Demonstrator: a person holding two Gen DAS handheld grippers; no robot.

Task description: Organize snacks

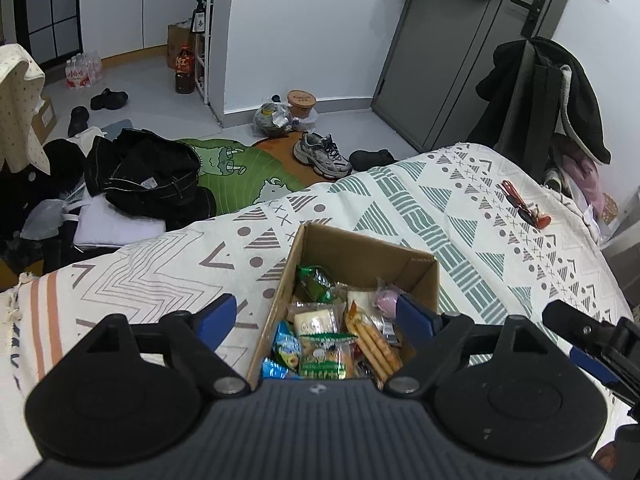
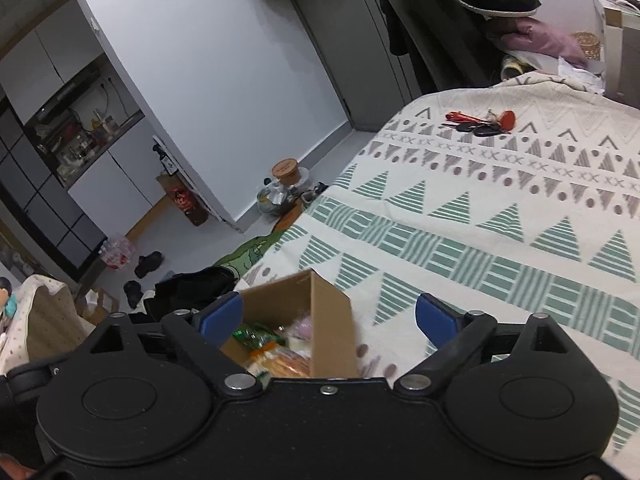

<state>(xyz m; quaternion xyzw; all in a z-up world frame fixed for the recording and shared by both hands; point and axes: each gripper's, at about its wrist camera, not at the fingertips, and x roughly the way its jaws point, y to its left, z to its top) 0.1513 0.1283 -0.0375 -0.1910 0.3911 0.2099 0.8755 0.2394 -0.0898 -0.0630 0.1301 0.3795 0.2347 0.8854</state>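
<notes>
Snack box (image 1: pixel 362 258) | under left tool (image 1: pixel 316 316) | tools agape

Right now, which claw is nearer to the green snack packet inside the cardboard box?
Left. The left claw hangs open directly over the box, the green snack packet just ahead. The right claw straddles the box's right wall, farther off.
</notes>
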